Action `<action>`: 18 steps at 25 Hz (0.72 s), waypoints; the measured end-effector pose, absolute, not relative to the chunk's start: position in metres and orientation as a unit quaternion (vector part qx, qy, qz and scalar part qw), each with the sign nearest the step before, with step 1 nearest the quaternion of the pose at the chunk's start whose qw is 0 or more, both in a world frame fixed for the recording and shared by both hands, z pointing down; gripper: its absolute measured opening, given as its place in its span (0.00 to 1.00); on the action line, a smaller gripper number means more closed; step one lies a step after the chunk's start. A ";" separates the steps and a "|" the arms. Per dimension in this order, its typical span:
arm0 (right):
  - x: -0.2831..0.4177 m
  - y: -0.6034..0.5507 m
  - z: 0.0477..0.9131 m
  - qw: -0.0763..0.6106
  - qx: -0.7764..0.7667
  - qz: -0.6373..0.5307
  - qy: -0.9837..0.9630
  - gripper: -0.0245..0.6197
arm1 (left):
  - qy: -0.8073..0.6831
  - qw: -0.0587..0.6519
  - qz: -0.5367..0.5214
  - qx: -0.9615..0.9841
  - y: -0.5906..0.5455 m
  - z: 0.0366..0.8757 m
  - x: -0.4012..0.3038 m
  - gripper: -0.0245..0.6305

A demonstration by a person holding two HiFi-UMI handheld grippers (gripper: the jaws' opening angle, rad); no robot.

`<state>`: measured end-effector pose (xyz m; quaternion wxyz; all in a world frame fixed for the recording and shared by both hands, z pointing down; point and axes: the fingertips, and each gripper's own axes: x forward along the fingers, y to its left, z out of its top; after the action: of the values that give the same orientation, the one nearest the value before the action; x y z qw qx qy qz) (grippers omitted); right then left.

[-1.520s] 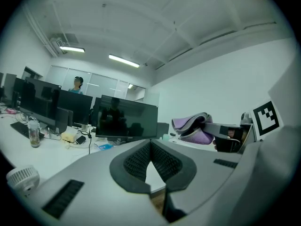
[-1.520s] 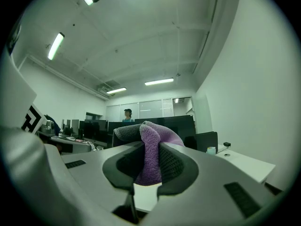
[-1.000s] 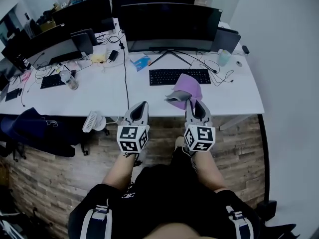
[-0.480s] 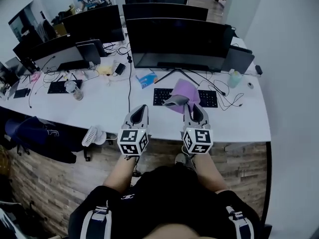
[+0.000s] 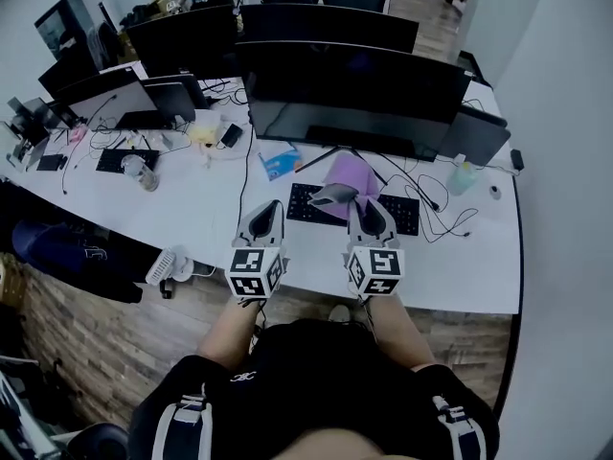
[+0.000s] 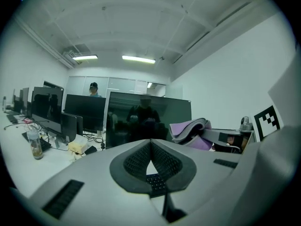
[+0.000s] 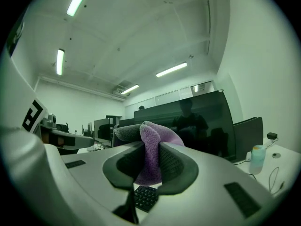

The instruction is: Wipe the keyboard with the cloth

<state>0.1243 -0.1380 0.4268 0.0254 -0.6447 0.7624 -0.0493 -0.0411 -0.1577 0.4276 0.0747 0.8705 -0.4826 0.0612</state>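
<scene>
A black keyboard (image 5: 402,215) lies on the white desk (image 5: 450,266) in front of a large dark monitor (image 5: 364,94). My right gripper (image 5: 361,205) is shut on a purple and grey cloth (image 5: 347,175), held above the keyboard's middle; in the right gripper view the cloth (image 7: 150,149) is pinched between the jaws with keys (image 7: 143,197) below. My left gripper (image 5: 272,209) hovers to the left of the keyboard's end, shut and holding nothing; in the left gripper view its pads (image 6: 165,164) meet, with a few keys (image 6: 156,181) below them.
Cables (image 5: 436,199) run right of the keyboard near a small bottle (image 5: 463,174). A blue packet (image 5: 277,161) lies behind the keyboard's left end. More monitors, a second keyboard (image 5: 122,160) and a bottle (image 5: 141,173) fill the left desk. A chair with a dark jacket (image 5: 67,252) stands at left.
The view has moved toward the desk. Both grippers have advanced over the desk, and the cloth now hangs above the keyboard instead of in front of it.
</scene>
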 end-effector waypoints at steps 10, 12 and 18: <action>0.109 -0.192 0.440 0.008 -0.617 -0.054 0.785 0.18 | -0.507 0.095 0.059 0.855 -0.202 0.434 -0.056 0.06; 0.096 -0.201 0.445 0.001 -0.615 -0.052 0.787 0.18 | -0.506 0.095 0.056 0.855 -0.210 0.435 -0.067 0.06; 0.055 -0.221 0.459 -0.027 -0.604 -0.043 0.795 0.18 | -0.513 0.101 0.055 0.850 -0.225 0.440 -0.106 0.06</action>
<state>0.0555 -0.2210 0.4592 -0.0274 -0.6040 0.7954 -0.0426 -0.1065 -0.2250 0.4399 0.1014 0.8505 -0.5132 0.0555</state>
